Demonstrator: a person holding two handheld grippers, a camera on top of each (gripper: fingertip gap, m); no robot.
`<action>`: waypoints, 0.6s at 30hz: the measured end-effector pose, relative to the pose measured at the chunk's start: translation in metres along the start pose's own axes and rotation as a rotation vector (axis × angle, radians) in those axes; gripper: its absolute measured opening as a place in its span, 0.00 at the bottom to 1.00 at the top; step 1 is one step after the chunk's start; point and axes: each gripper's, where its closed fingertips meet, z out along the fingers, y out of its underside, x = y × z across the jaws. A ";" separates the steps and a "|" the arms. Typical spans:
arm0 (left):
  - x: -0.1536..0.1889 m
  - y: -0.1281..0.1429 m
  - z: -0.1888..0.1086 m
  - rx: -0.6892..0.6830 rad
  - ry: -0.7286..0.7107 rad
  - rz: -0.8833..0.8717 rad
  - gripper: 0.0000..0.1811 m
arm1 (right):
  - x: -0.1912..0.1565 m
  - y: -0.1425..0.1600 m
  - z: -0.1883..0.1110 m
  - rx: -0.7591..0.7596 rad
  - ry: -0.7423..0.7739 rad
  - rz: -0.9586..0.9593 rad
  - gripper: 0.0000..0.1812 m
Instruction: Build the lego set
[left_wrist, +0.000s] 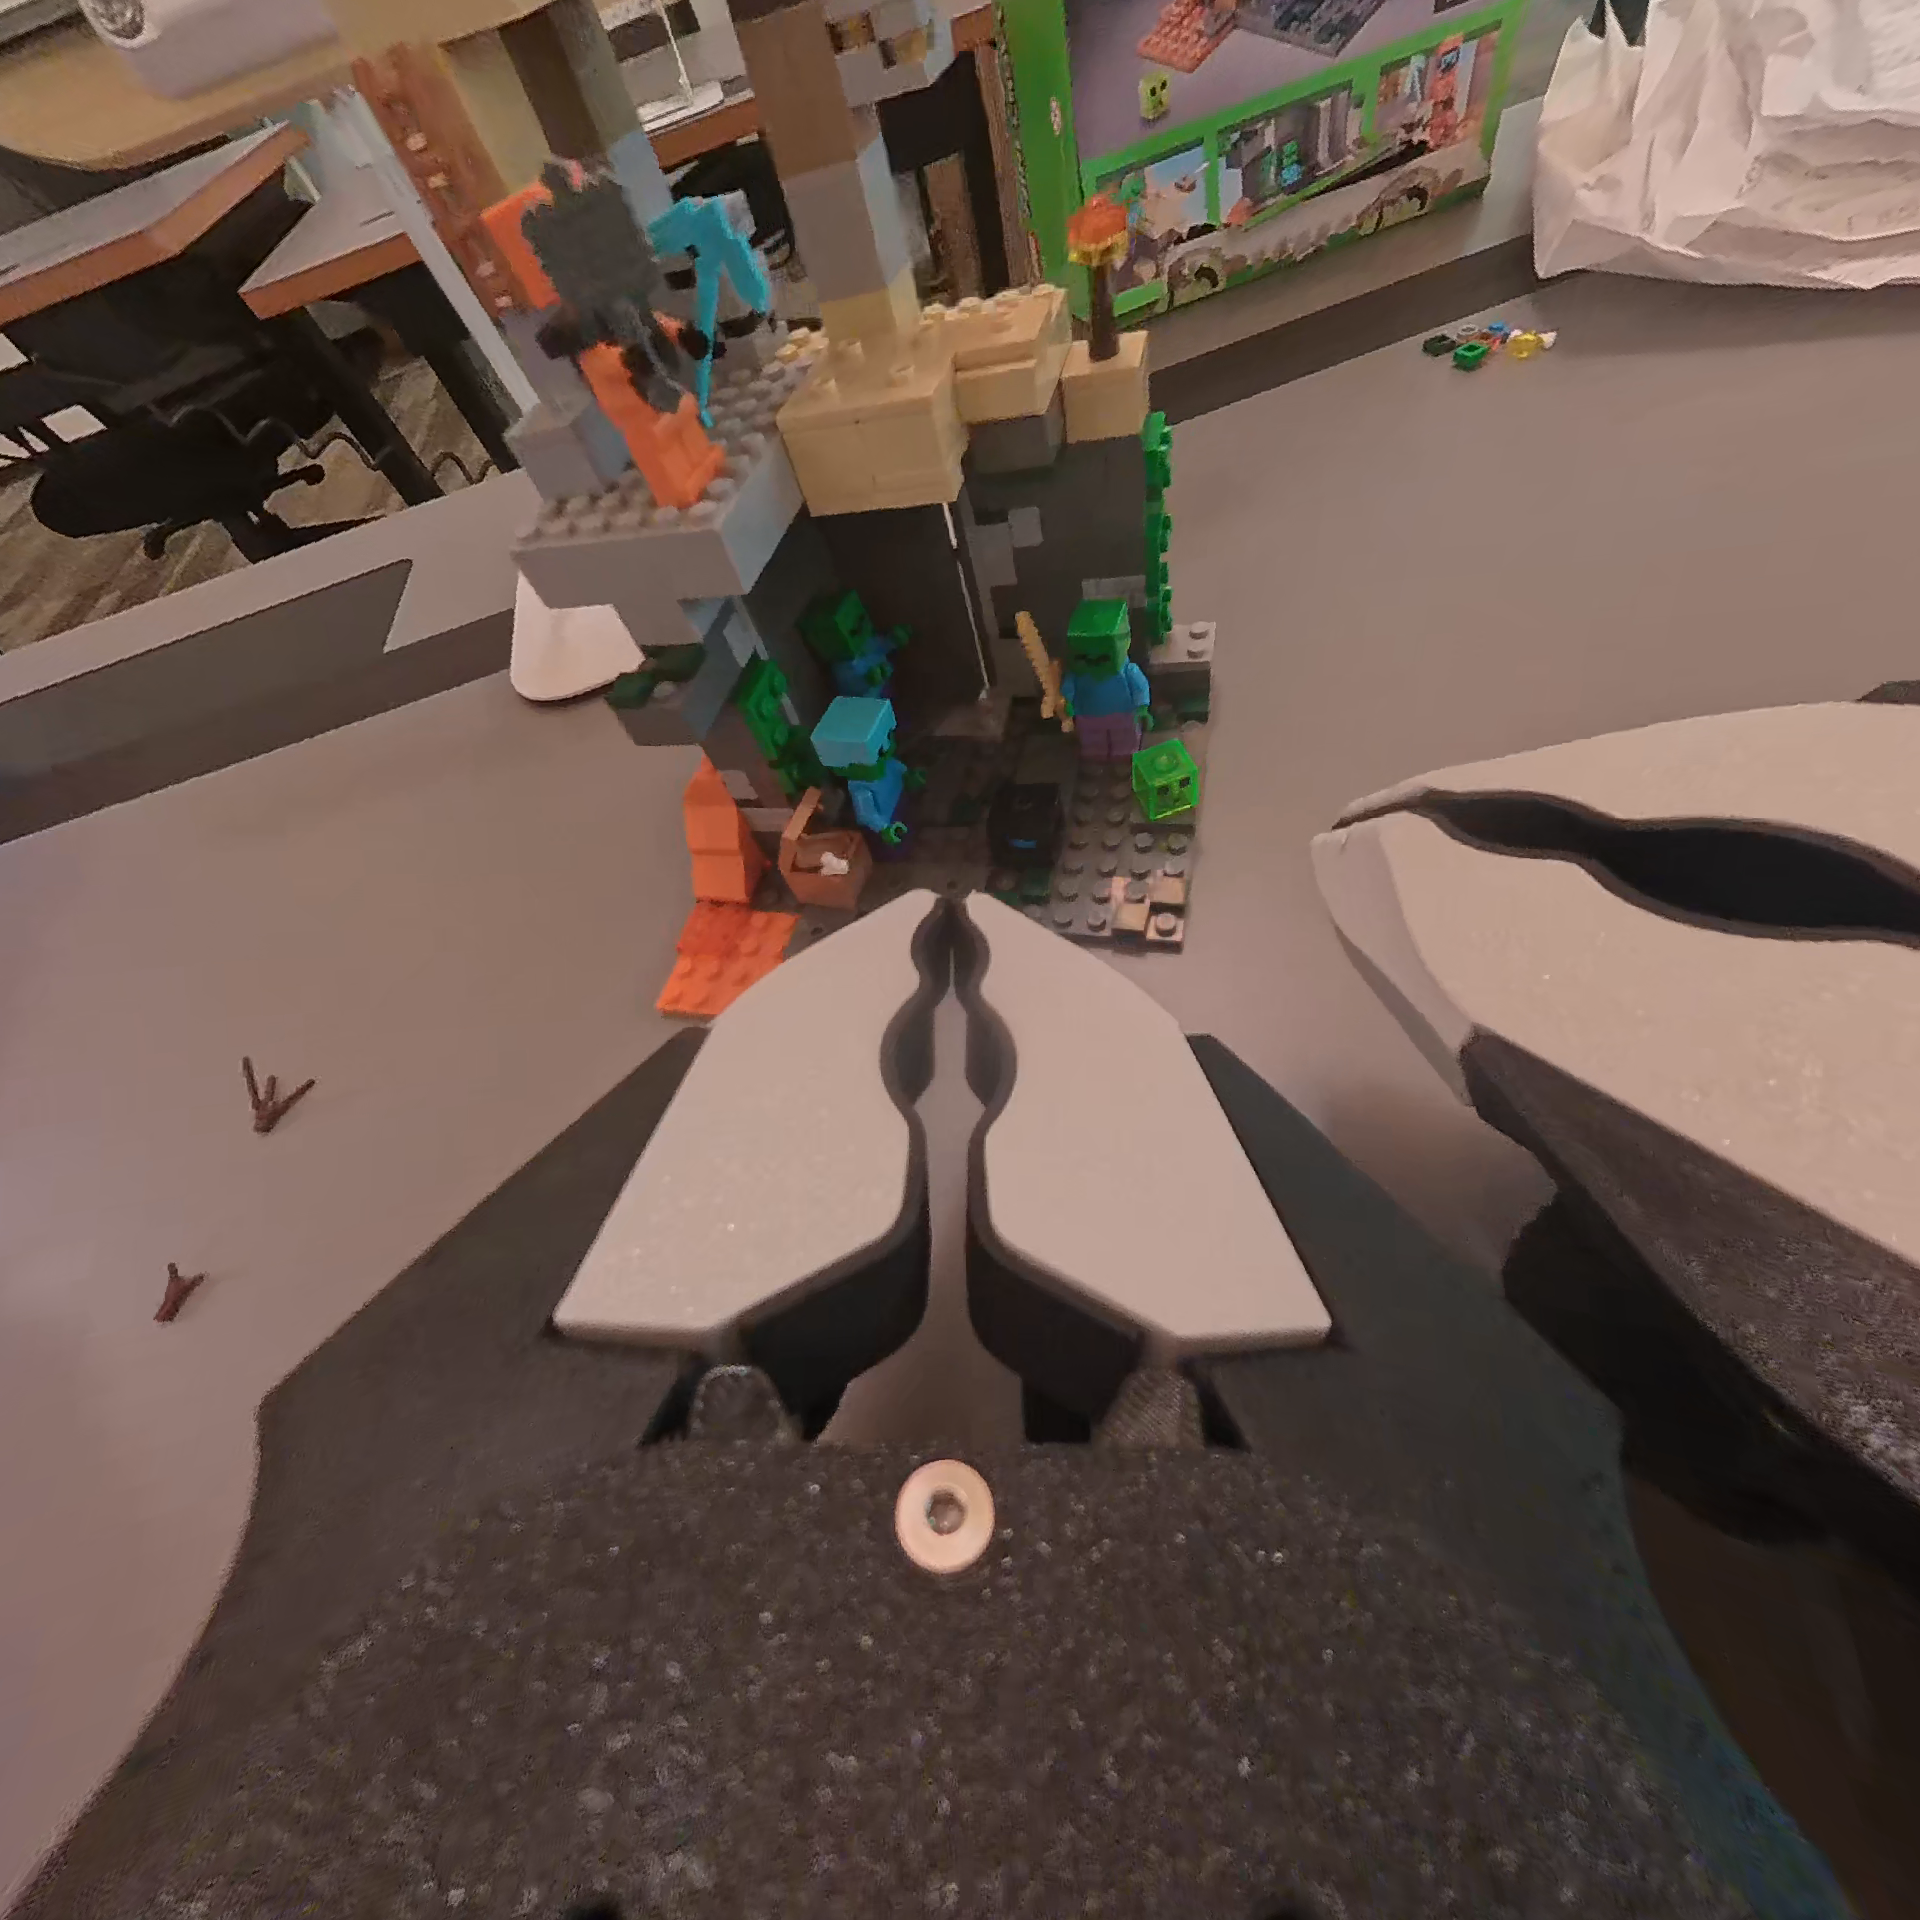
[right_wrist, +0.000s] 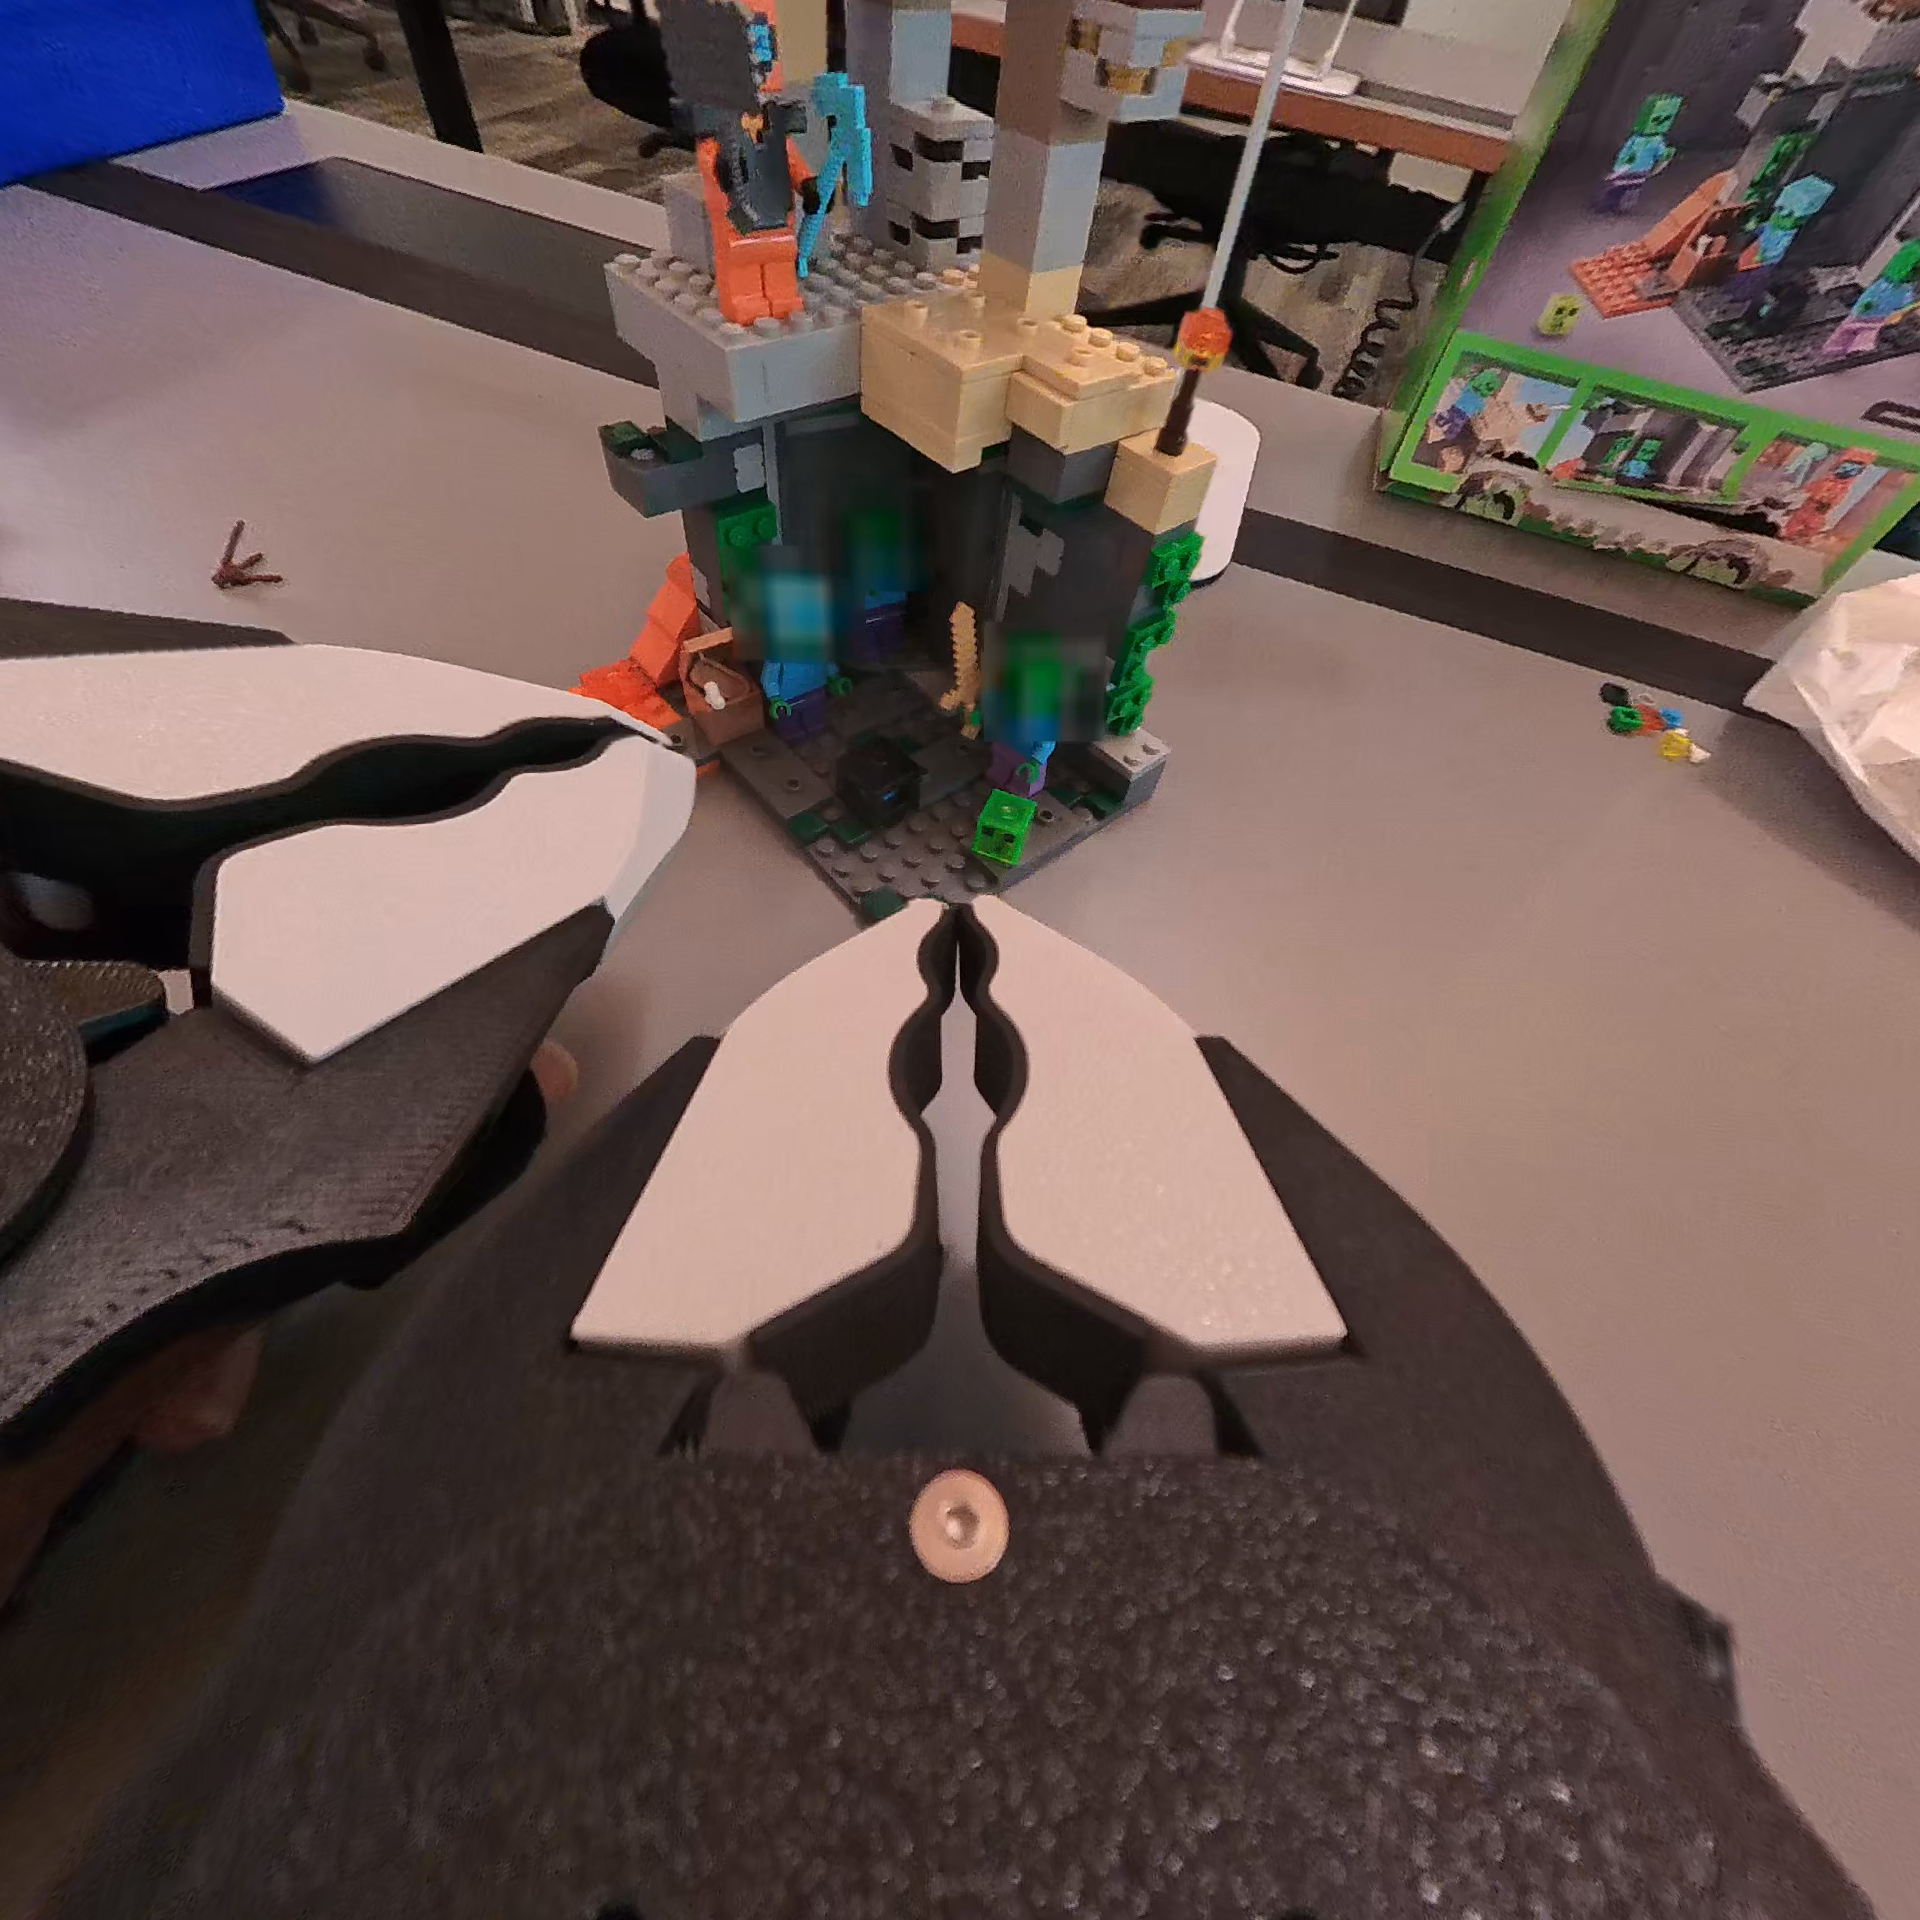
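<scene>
Clearly, in the left wrist view, the left gripper (left_wrist: 951, 914) hung just short of the lego build (left_wrist: 914, 623), its two grey fingers pressed together at the tips with nothing between them. It pointed at the front edge of the dark baseplate (left_wrist: 1101, 862), near the orange slope (left_wrist: 717, 831) and the small brown chest (left_wrist: 826, 862), which suggests it was lined up on the model rather than carrying a piece to it. The build stood on the grey table (left_wrist: 1507, 582), tall and seemingly near complete, with figures under its tan roof and an orange figure (left_wrist: 665, 436) on the upper platform. Two small brown twig pieces (left_wrist: 272, 1093) lay well apart on the left, probably spares or parts waiting their turn. The right gripper (left_wrist: 1340, 831) entered from the right side.

In the right wrist view, the right gripper (right_wrist: 956, 914) was likewise closed and empty, aimed at the near corner of the baseplate (right_wrist: 914, 862) beside the translucent green cube (right_wrist: 1003, 826). The left gripper (right_wrist: 665, 738) sat close by at the left. A cluster of tiny loose pieces (right_wrist: 1652, 722) rested near a white bag (right_wrist: 1860, 686), and the set's green box (right_wrist: 1683, 457) stood behind, likely kept in sight for reference.
</scene>
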 end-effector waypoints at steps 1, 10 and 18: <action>0.003 -0.001 0.001 0.002 -0.002 0.003 0.00 | 0.003 0.000 -0.001 0.000 -0.004 -0.005 0.00; 0.018 -0.010 0.008 0.010 -0.027 -0.008 0.00 | 0.025 0.003 -0.001 -0.019 -0.038 -0.030 0.00; 0.026 -0.013 0.015 -0.017 -0.033 -0.067 0.00 | 0.037 0.000 0.002 -0.026 -0.107 -0.050 0.00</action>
